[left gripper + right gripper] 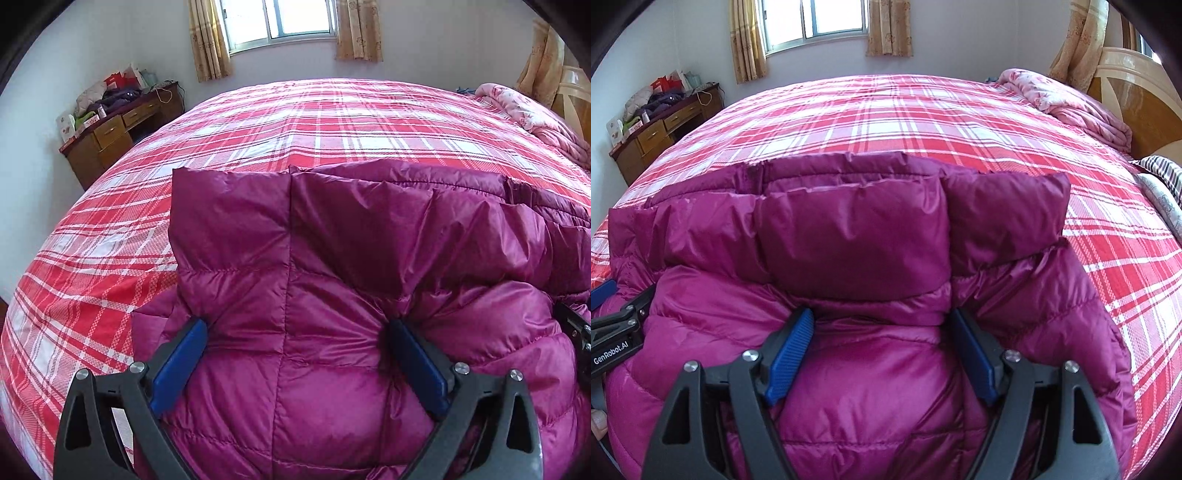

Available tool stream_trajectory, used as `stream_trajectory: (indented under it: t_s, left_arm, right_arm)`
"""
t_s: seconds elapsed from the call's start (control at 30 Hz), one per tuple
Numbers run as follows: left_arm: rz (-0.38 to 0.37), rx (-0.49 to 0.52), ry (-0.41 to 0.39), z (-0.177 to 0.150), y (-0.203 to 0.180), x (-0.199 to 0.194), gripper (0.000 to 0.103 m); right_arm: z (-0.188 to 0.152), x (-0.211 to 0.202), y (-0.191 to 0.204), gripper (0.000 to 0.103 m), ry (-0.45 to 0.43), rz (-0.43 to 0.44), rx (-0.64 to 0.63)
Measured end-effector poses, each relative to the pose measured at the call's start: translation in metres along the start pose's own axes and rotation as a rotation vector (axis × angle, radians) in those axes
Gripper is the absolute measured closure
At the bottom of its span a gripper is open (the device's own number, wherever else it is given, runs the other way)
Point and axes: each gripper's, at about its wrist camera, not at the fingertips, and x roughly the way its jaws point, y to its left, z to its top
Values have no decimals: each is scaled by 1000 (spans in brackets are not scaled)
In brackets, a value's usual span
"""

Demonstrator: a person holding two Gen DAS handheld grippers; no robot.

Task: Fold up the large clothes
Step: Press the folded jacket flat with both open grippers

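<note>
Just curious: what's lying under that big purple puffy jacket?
The jacket lies on a bed covered by a red-and-white plaid sheet, which shows all around it. Whatever sits directly beneath the jacket, or between its folded layers, is covered from view.

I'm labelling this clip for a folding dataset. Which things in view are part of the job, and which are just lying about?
Part of the job:
- puffy magenta quilted down jacket
- left gripper, fingers set wide, pressed into the jacket
- right gripper, likewise
- bed with red-and-white plaid cover, the work surface

Lying about:
- crumpled pink floral quilt
- cluttered brown wooden desk
- striped pillow
</note>
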Motion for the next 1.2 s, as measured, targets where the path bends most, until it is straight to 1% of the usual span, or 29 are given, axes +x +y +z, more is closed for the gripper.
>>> stream_trajectory:
  t_s: [0.2,0.3,0.4,0.47,0.53,0.6,0.7,0.9,1.2]
  left_arm:
    - [11,7,4,0,-2,2,1]
    - [15,7,2,1,-2,2,1]
    - [18,7,0,1,-3,3,1]
    - [12,2,0,1,-2,3,1]
    - [10,1,-1,1,-1,3,1]
    - [8,-1,-3,0,0,2,1]
    - [3,-6,-3,-1,1,2,1]
    - [6,-3,-2,-1,1,1,1]
    - [17,4,-3,-1,-2,1,1]
  right_arm:
    - [0,-1,0,23,0,3,1]
    - [0,-16,2,24,-16,-1,6]
    - [-5,-42,19,24,-67,58,-21]
    - [-12,-51,31,24,-88,76,-52]
    - [-20,-49,41,24,-76,88,-62]
    - [-26,-41,47,23,-77,57,-85]
    - [-31,-31,49,22,-85,41,-86]
    - [-29,-21,53,18,-62,17,-108]
    - [-31,-20,56,16,-44,6,-120]
